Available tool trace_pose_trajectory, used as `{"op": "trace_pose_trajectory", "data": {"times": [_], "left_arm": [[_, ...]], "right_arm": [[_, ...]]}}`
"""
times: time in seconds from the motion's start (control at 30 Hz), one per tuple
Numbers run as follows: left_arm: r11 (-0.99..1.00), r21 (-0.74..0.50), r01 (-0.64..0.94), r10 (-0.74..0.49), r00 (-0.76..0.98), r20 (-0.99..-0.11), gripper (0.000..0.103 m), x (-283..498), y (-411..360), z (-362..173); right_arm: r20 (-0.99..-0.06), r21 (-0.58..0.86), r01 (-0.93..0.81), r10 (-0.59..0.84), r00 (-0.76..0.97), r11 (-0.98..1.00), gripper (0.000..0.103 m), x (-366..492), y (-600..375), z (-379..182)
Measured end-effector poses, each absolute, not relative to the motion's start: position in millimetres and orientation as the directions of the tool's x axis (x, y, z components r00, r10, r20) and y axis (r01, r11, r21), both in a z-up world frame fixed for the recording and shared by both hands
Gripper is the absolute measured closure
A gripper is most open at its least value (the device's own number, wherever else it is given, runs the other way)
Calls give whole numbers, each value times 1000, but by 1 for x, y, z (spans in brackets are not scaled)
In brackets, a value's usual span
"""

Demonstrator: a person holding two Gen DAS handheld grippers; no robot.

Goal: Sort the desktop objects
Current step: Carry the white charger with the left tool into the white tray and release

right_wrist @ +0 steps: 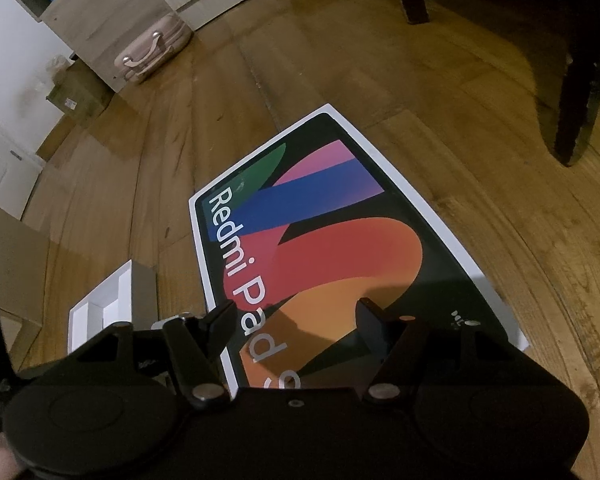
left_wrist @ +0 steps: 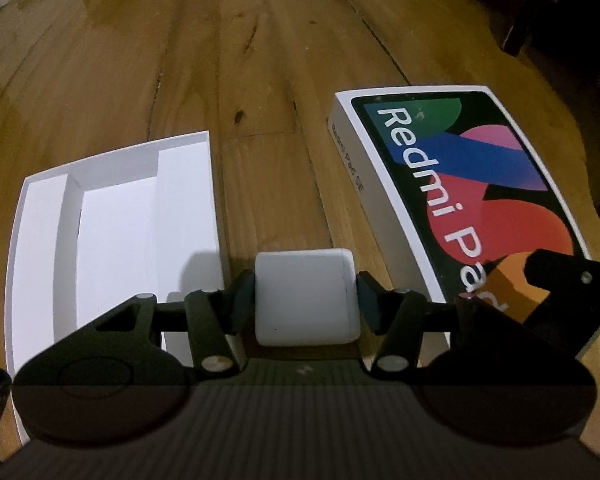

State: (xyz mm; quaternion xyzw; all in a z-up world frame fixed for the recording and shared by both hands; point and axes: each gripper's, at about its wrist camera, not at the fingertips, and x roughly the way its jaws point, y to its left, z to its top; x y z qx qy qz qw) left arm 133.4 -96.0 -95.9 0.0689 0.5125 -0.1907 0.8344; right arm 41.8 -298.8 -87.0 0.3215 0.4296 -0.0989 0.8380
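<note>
Holding small white rounded plastic case [left_wrist: 306, 298] between pads, left claw [left_wrist: 305, 300] pinches it above wooden floor, beside open white cardboard tray [left_wrist: 112, 232]. Right claw [right_wrist: 296, 320] spread, empty, over colourful tablet box lid [right_wrist: 380, 248]. Case not yet stowed; tray compartments empty.

A white, rounded charger [left_wrist: 306, 298] is being held between two dark pads, above the wood floor. An open white tray [left_wrist: 112, 232] with three compartments is lying flat beside it. A closed tablet box [left_wrist: 452, 196], printed "Redmi Pad", is lying flat, apart from the tray.
</note>
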Motion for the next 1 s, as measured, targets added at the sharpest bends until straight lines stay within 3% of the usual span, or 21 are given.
{"op": "trace_pose_trajectory", "data": {"times": [0.37,1.0], "left_arm": [[946,-135,296,-275,505,-818,49,115,-59,-50],[978,-151,141,-204,546,-813,49,137,26,-71]], "right_arm": [[-778,466,446,115,617,764,32,42,-300,-86],[-786,433,397,122,607,809,32,52,-277,-79]]}}
